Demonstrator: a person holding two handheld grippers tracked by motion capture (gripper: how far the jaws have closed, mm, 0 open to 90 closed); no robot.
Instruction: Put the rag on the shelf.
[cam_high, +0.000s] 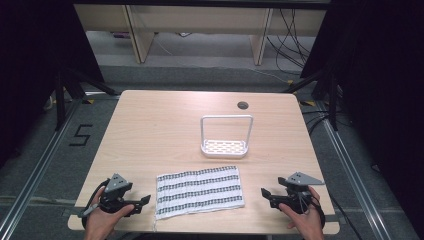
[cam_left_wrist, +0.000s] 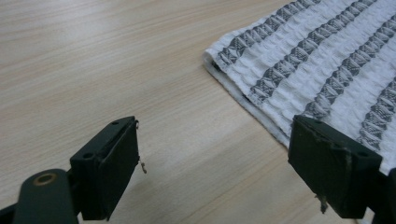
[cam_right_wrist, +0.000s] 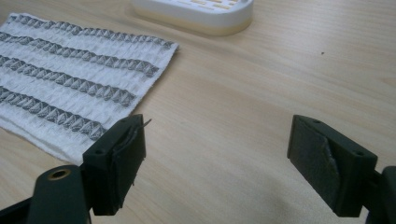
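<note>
While both hands rest at the near edge of the tabletop (cam_high: 150, 120), a folded white cloth (cam_high: 199, 190) with grey patterned stripes lies flat between them, close to that edge. Left tongs (cam_high: 145, 200): held low in the person's left hand (cam_high: 102, 222), jaws apart, nothing between them, pointing toward the cloth's left side. In the left gripper view the cloth's corner sits just ahead of the jaws, the right jaw overlapping its edge in the picture; contact cannot be judged. Right tongs (cam_high: 264, 193): held in the right hand (cam_high: 304, 220), jaws apart and empty, aimed at the cloth's right side, with bare wood between. White slotted rack (cam_high: 225, 147) with a tall hoop handle stands upright just beyond the cloth, near the tabletop's middle. Round cable hole (cam_high: 243, 105) sits toward the far edge.
</note>
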